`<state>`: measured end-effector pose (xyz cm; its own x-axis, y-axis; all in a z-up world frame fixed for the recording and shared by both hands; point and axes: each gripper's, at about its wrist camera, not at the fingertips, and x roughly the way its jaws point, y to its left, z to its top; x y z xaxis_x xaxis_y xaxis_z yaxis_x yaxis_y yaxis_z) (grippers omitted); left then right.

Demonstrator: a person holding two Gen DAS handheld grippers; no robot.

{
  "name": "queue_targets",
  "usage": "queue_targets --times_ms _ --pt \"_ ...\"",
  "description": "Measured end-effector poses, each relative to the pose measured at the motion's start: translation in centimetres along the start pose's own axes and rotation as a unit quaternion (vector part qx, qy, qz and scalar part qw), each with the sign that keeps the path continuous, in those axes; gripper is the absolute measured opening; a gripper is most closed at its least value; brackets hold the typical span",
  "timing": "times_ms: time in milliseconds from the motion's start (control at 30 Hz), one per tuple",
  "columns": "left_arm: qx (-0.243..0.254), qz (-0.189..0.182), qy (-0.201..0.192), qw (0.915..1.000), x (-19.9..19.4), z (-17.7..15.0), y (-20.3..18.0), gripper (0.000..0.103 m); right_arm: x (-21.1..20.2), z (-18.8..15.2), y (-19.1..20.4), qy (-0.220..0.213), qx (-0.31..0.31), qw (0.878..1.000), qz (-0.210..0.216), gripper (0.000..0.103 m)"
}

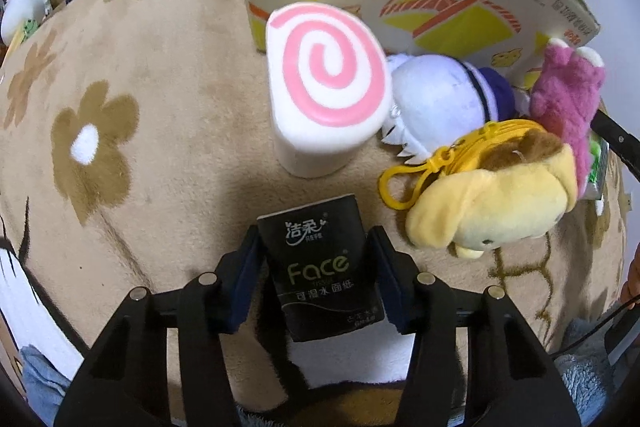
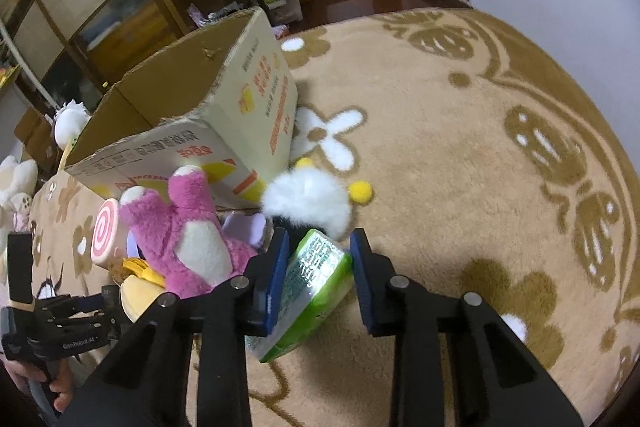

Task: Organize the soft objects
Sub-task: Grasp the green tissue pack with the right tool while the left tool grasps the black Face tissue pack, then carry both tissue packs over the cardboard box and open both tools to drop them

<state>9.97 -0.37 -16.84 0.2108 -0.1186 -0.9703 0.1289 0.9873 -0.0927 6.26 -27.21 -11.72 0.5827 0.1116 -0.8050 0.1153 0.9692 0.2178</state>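
1. My left gripper (image 1: pixel 318 267) is clamped on a black tissue pack (image 1: pixel 320 267), just in front of the open cardboard box (image 2: pixel 192 115).
2. My right gripper (image 2: pixel 320 279) squeezes a green tissue pack (image 2: pixel 308 291) beside the box.
3. Box looks empty; pink plush bear (image 2: pixel 188 243), swirl-patterned cushion roll (image 1: pixel 324 87) and yellow plush dog (image 1: pixel 492 195) wait outside. Early stage, I judge.

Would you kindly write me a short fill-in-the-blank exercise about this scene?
1. The left gripper is shut on a ____ tissue pack.
2. The right gripper is shut on a ____ pack.
3. The roll cushion bears a ____ spiral.
4. The cardboard box stands on the ____.

Missing: black; green; pink; carpet
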Motion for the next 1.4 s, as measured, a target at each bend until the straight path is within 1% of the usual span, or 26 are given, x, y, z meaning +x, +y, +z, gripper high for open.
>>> queue_targets --times_ms 100,200,233,333,367,433,467,500,567,667,767,833,900,1067,1133,1300,1400 --pt "0.005 0.008 -0.026 0.9996 -1.0 -0.1 -0.6 0.051 -1.1 0.1 0.4 -0.021 -0.011 1.0 0.001 0.032" --pt "0.011 0.011 -0.069 0.9975 -2.8 -0.6 -1.0 0.052 -2.4 0.2 0.6 -0.043 -0.015 0.999 0.001 0.032" --pt "0.014 0.012 -0.084 0.9963 -3.4 -0.8 -1.1 0.052 -2.7 0.2 0.6 -0.047 -0.015 0.999 0.001 0.032" --pt "0.022 0.015 -0.142 0.9895 -5.6 -1.8 -1.5 0.052 -4.7 0.1 0.9 -0.081 -0.022 0.997 0.003 0.032" --pt "0.026 0.018 -0.162 0.9863 -6.5 -1.9 -1.6 0.052 -5.1 0.0 1.0 -0.089 -0.024 0.996 0.004 0.032" --pt "0.031 0.025 -0.195 0.98 -7.8 -2.2 -1.8 0.052 -6.8 0.0 1.4 -0.12 -0.031 0.992 0.008 0.032" --pt "0.034 0.032 -0.222 0.9739 -8.7 -2.5 -2.1 0.052 -7.2 0.1 1.5 -0.129 -0.034 0.991 0.009 0.032" --pt "0.036 0.034 -0.24 0.9695 -9.8 -2.4 -2.0 0.052 -8.1 0.1 1.8 -0.147 -0.04 0.988 0.011 0.032" --pt "0.043 0.042 -0.28 0.9581 -11.9 -2.6 -2.0 0.052 -9.2 0.1 2.2 -0.17 -0.049 0.984 0.012 0.032" --pt "0.052 0.049 -0.322 0.944 -14.3 -2.4 -2.6 0.052 -10.6 0.4 3.1 -0.201 -0.064 0.977 0.014 0.032" --pt "0.061 0.058 -0.349 0.9336 -15.8 -2.3 -3.7 0.052 -11.6 0.7 3.9 -0.222 -0.077 0.972 0.014 0.032" --pt "0.061 0.059 -0.36 0.9289 -16.4 -2.0 -3.9 0.052 -12.3 1.0 4.4 -0.24 -0.085 0.967 0.018 0.032" --pt "0.061 0.055 -0.367 0.9264 -16.9 -1.1 -3.8 0.052 -12.8 1.4 5.0 -0.253 -0.092 0.963 0.023 0.032" --pt "0.075 0.068 -0.397 0.9123 -17.9 1.1 -4.2 0.052 -13.2 2.5 5.9 -0.273 -0.103 0.955 0.044 0.032" --pt "0.075 0.07 -0.405 0.9086 -18.1 2.0 -4.1 0.052 -13.0 3.0 6.4 -0.277 -0.107 0.954 0.051 0.032" --pt "0.075 0.073 -0.409 0.9067 -17.4 4.3 -3.7 0.052 -11.5 4.2 7.6 -0.277 -0.125 0.951 0.052 0.032" --pt "0.073 0.07 -0.405 0.9087 -16.8 5.3 -3.3 0.052 -10.2 5.0 8.1 -0.272 -0.131 0.952 0.053 0.032"
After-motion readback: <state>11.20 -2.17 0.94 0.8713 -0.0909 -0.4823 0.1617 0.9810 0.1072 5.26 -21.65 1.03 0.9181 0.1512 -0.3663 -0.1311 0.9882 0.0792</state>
